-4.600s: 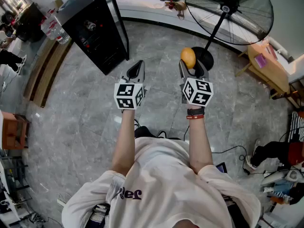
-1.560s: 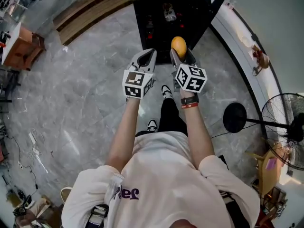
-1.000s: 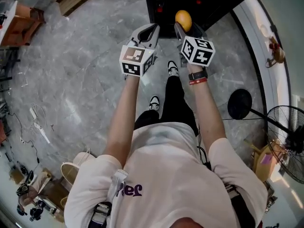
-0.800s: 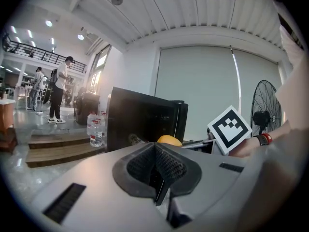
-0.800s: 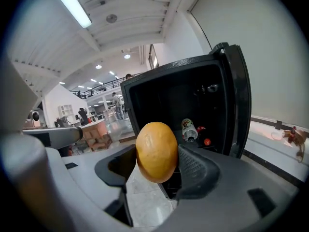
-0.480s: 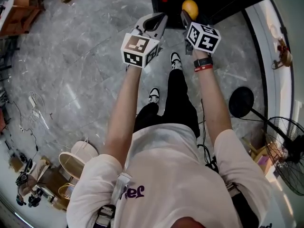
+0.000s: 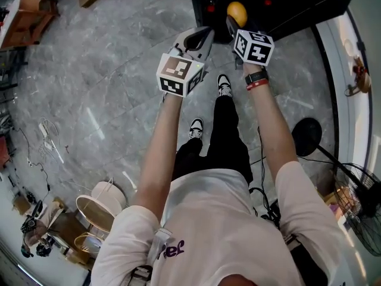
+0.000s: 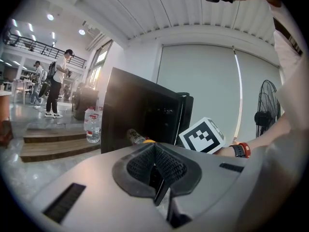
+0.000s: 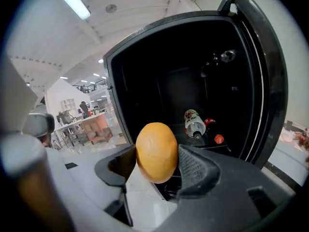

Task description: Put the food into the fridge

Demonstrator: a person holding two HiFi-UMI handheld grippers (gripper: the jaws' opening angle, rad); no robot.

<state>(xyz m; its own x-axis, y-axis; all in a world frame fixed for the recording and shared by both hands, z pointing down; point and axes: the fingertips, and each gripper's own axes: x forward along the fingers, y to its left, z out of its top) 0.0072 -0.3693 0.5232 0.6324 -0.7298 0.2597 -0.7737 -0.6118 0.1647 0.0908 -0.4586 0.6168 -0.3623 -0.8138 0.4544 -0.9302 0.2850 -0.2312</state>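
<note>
In the head view the black fridge (image 7: 280,8) is cut off by the top edge, and its inside is too dark to read well. The jaws of my right gripper (image 9: 157,164) clamp a smooth oval orange fruit (image 9: 155,146), just before the open front. The left gripper (image 8: 155,166) jaws are pressed together, empty. Below is a grey marble floor (image 7: 107,76).

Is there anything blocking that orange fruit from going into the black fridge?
Nothing visible does. The fridge has its door open, and the fruit in the right gripper faces the dark opening. Some bottles lie on a shelf inside, farther back.
</note>
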